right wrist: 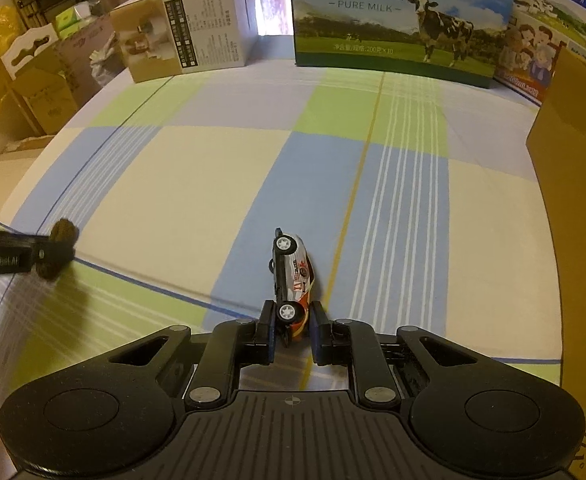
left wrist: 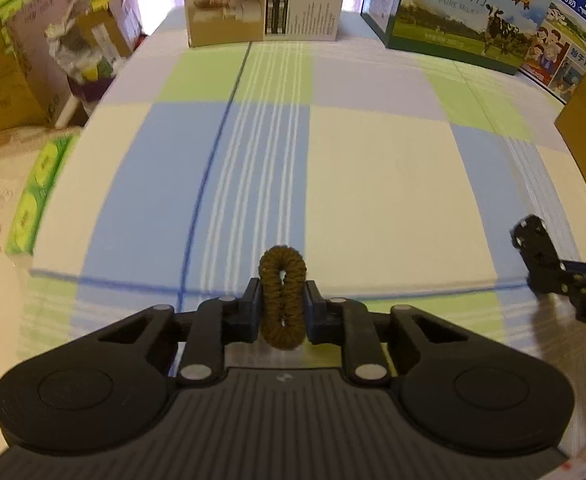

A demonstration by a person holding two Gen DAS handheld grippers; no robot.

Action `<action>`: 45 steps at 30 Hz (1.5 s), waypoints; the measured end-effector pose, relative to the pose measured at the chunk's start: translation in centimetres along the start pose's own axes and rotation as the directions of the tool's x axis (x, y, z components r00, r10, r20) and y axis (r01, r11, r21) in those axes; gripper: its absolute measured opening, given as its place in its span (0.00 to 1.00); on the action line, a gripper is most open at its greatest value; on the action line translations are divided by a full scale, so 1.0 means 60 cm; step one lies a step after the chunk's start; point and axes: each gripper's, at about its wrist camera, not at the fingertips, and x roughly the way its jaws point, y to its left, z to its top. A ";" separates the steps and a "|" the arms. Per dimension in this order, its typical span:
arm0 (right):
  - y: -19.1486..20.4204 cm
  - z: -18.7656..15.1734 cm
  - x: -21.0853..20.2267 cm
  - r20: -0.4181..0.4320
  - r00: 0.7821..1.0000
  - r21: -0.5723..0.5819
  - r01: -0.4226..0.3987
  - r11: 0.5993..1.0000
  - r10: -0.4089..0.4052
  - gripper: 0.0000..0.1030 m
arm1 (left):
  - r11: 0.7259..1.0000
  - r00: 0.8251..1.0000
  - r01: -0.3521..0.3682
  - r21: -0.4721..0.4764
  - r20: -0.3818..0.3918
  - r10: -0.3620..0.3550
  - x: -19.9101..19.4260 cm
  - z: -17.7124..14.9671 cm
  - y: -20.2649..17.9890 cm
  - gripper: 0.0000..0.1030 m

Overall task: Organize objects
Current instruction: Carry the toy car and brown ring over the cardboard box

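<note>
- The left gripper (left wrist: 283, 312) clamps a brown yarn-wound hair ring (left wrist: 282, 302), squeezed into a narrow loop, above the checked blue, green and cream tabletop (left wrist: 373, 168).
- The right gripper (right wrist: 291, 334) pinches a small orange-and-white toy car (right wrist: 293, 280), tipped on its side.
- Far edge: a white product box (right wrist: 197, 28), a green milk carton with a cow (right wrist: 401, 20).

The left claw (right wrist: 49, 254) looks motion-blurred, its brown load (right wrist: 63, 232) perhaps unidentifiable.
</note>
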 end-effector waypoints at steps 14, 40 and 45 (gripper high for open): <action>0.011 -0.042 -0.042 -0.018 0.999 -0.016 -0.046 0.999 0.046 0.11 | 0.997 0.995 0.071 -0.007 -0.069 -0.071 -0.055 -0.076 -0.045 0.16; -0.045 -0.124 -0.239 0.121 0.988 0.050 -0.098 0.994 0.091 0.11 | 0.982 0.986 0.157 0.105 0.047 -0.163 -0.214 -0.107 -0.182 0.16; -0.075 -0.138 -0.292 0.161 0.983 0.072 -0.106 0.992 0.093 0.11 | 0.973 0.977 0.188 0.137 0.074 -0.199 -0.242 -0.102 -0.234 0.16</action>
